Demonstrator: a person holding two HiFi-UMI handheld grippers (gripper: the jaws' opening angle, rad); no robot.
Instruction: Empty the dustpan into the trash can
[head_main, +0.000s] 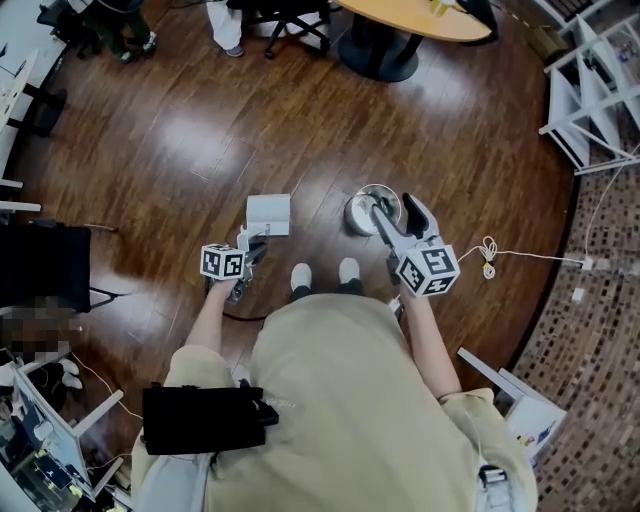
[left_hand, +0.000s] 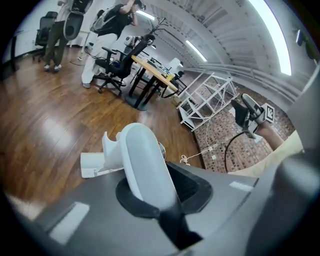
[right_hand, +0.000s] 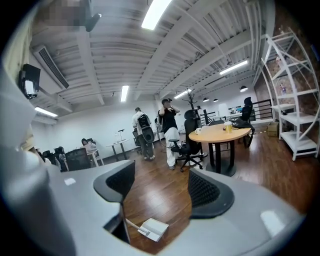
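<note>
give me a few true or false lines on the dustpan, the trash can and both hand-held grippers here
1. The left hand-held gripper is shut on the dustpan. True.
2. The dustpan is tipped over the trash can. False: it sits beside the can, to its left in the head view.
3. The right hand-held gripper has its jaws apart with nothing between them. True.
4. The floor is carpeted. False: it is dark glossy wood boards.

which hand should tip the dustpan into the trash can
Left: the left gripper is shut on the handle of the dustpan, near the trash can. The right gripper is open and empty.
</note>
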